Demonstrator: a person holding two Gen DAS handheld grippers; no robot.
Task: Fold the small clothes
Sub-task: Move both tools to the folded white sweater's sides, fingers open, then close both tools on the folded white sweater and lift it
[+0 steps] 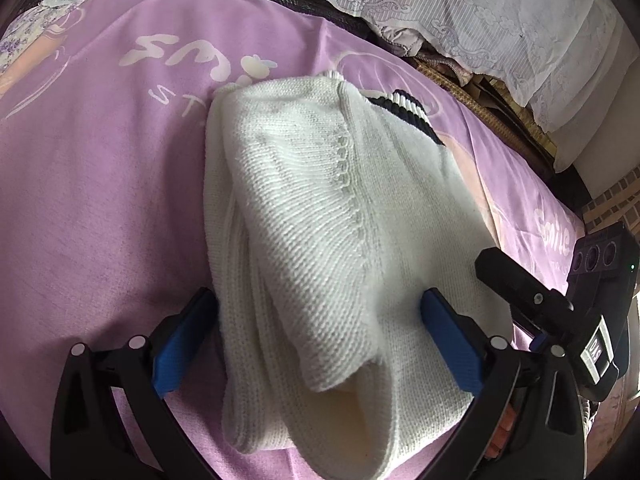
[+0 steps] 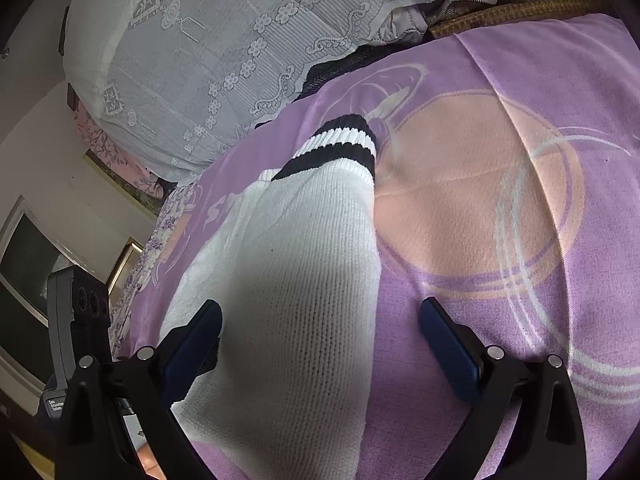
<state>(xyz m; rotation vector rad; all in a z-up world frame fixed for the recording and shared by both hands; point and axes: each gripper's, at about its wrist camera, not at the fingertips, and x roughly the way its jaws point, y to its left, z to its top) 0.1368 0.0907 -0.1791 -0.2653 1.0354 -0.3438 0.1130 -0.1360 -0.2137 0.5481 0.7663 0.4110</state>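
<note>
Both jaws are spread wide, left gripper (image 1: 320, 336) straddling the white knit sweater (image 1: 320, 208), right gripper (image 2: 320, 332) over its sleeve edge, likely positioned for grasping the next fold.

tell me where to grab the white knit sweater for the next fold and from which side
Probably the near folded edge of the white knit sweater, approached low from the near side. It lies flat on the purple blanket, striped cuff at the far end. The open left gripper already straddles that edge; the right gripper is open too.
</note>
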